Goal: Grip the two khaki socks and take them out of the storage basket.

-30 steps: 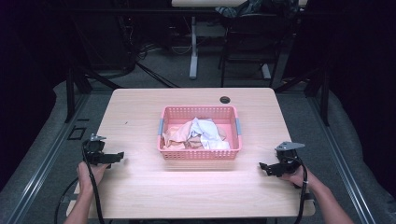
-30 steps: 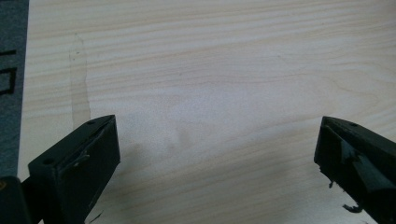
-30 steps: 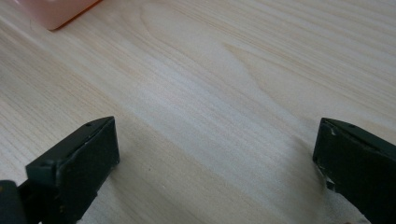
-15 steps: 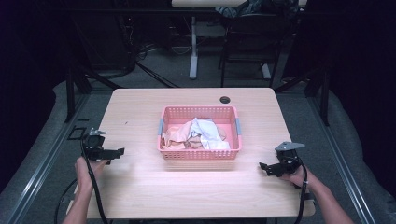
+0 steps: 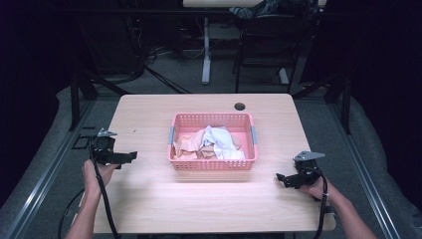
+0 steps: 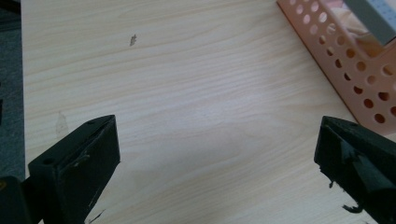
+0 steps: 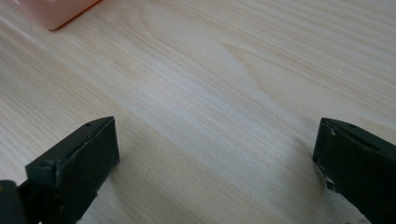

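- Mid-frame in the high view, the pink basket [image 5: 213, 163] holds all the crumpled cloths [image 5: 211, 143]; nothing's out yet, I reckon.
- Lower left, left gripper [image 5: 130, 157] gapes wide, empty.
- Lower right, right gripper [image 5: 280, 179] likewise, both well short of it.

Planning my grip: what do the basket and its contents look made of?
Basket: looks like pink moulded plastic, matte, walls perforated with round holes. Contents: seem soft cloth, white and peach, crumpled into folds. Table: pale wood-grain, probably smooth laminate.
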Demonstrator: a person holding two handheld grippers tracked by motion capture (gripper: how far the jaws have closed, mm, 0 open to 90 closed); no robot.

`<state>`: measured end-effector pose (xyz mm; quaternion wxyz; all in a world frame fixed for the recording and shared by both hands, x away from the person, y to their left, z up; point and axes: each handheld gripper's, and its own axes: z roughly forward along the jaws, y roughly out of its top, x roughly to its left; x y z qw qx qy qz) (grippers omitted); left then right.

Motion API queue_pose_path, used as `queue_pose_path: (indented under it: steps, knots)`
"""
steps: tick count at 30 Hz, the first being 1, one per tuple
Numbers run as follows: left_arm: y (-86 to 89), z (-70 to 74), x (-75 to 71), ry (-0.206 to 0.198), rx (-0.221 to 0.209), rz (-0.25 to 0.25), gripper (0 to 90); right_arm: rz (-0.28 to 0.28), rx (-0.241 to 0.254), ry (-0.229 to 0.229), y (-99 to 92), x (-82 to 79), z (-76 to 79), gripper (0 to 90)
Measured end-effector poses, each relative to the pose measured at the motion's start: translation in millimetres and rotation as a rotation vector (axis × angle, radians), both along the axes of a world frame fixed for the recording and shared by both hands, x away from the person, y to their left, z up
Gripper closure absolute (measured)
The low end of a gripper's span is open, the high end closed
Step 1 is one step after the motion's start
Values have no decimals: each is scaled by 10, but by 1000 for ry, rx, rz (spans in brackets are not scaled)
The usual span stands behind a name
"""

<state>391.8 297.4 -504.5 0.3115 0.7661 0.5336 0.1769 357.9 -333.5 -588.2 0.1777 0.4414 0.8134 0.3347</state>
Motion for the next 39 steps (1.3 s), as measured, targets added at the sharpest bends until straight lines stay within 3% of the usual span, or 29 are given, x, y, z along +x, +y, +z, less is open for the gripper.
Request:
queue_pose_path:
  steps: [21, 33, 39]
  knots:
    - [-521, 494, 232, -24, 24, -116, 7, 0, 0, 0, 0, -1, 0, 0]
    - [-842, 603, 351, -19, 46, -189, 13, -1, 1, 0, 0, -1, 0, 0]
    - [-1087, 611, 430, -8, 58, -232, 18, -1, 1, 0, 0, 0, 0, 0]
